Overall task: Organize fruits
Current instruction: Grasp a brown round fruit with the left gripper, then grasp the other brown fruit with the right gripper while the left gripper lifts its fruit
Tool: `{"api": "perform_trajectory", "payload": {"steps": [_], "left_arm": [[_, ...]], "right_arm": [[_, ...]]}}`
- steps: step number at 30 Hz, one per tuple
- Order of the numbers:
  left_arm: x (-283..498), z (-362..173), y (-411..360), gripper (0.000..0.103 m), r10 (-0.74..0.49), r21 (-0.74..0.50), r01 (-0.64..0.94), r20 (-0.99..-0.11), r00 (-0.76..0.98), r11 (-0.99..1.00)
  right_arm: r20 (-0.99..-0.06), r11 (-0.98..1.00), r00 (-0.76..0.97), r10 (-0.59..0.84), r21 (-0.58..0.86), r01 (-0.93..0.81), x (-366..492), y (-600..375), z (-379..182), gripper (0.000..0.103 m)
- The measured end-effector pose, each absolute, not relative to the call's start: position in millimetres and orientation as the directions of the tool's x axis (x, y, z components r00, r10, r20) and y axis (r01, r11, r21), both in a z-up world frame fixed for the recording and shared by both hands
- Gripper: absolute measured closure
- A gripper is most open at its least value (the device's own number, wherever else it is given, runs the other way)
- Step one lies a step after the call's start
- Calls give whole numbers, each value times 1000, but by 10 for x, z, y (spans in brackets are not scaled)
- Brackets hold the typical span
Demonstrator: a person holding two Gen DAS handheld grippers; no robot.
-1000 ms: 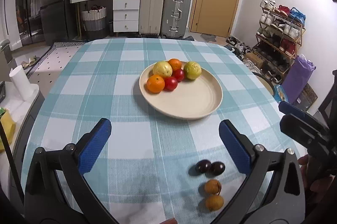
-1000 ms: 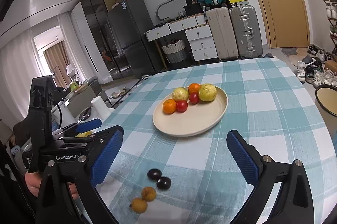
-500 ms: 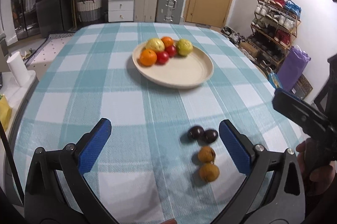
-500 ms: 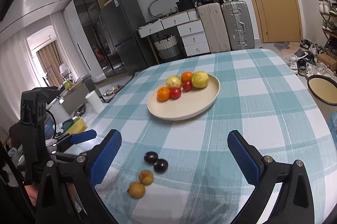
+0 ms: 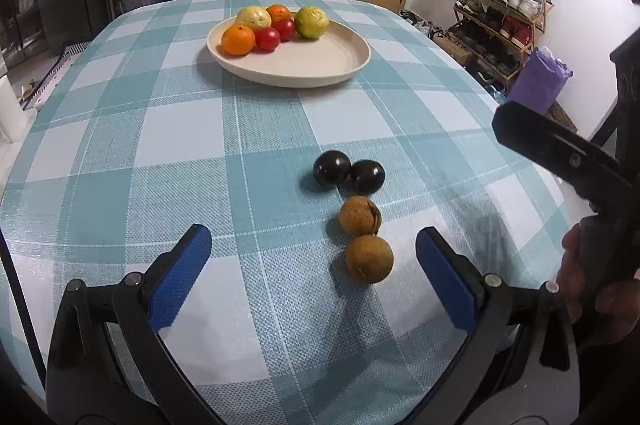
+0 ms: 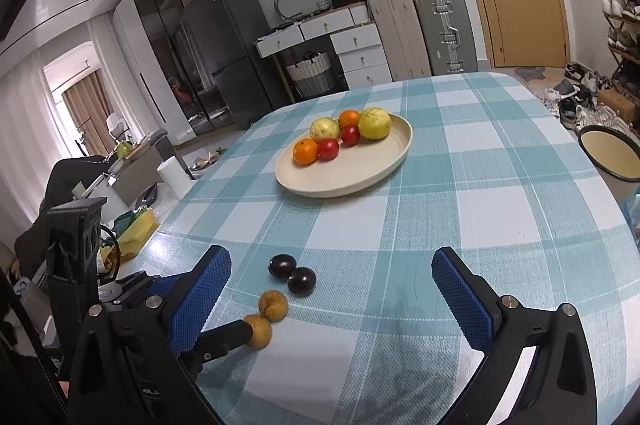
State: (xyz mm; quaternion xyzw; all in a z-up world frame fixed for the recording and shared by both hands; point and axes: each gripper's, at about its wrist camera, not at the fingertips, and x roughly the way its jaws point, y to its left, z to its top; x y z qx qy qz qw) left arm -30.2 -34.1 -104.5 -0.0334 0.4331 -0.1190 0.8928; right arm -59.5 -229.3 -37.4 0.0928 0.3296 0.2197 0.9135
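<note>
Two dark plums (image 5: 347,170) (image 6: 292,273) and two brown round fruits (image 5: 364,239) (image 6: 266,317) lie on the checked tablecloth. My left gripper (image 5: 314,275) is open just above the cloth, with the nearer brown fruit (image 5: 368,258) between its spread fingers. My right gripper (image 6: 330,299) hangs open over the near table edge, the loose fruits to its left. Farther back, a cream plate (image 5: 320,61) (image 6: 352,173) holds oranges, red tomatoes and yellow-green fruits along its far left side.
A round table in teal and white checks (image 5: 160,129). A shoe rack (image 5: 504,13) and a purple bag (image 5: 540,81) stand to the right. Suitcases and white drawers (image 6: 400,33) are behind the table. A cream basin (image 6: 608,153) is at the right.
My left gripper has dropped and come forward, so the loose fruits now lie between its fingers. The right gripper has also lowered slightly toward the table.
</note>
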Motion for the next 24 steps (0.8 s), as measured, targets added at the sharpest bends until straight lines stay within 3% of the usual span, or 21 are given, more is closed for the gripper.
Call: {"api": "perform_trajectory", "payload": {"steps": [8, 15, 19, 22, 24], "left_arm": [[-339, -1150, -436, 2, -232, -127, 214, -774, 589, 968], [-322, -1207, -448, 33, -282, -169, 247, -784, 553, 954], [-333, -1199, -438, 63, -315, -195, 268, -776, 546, 944], [-337, -1193, -425, 79, -332, -209, 281, -784, 524, 937], [-339, -1183, -411, 79, -339, -215, 287, -788, 514, 934]], "right_arm": [[-572, 888, 680, 459, 313, -337, -624, -2304, -409, 0], [-579, 889, 674, 458, 315, -334, -658, -2322, -433, 0], [-582, 888, 671, 460, 314, -336, -662, -2318, -445, 0], [-587, 886, 665, 463, 312, -342, -671, -2304, -458, 0], [-591, 884, 658, 467, 313, -347, -682, -2292, -465, 0]]}}
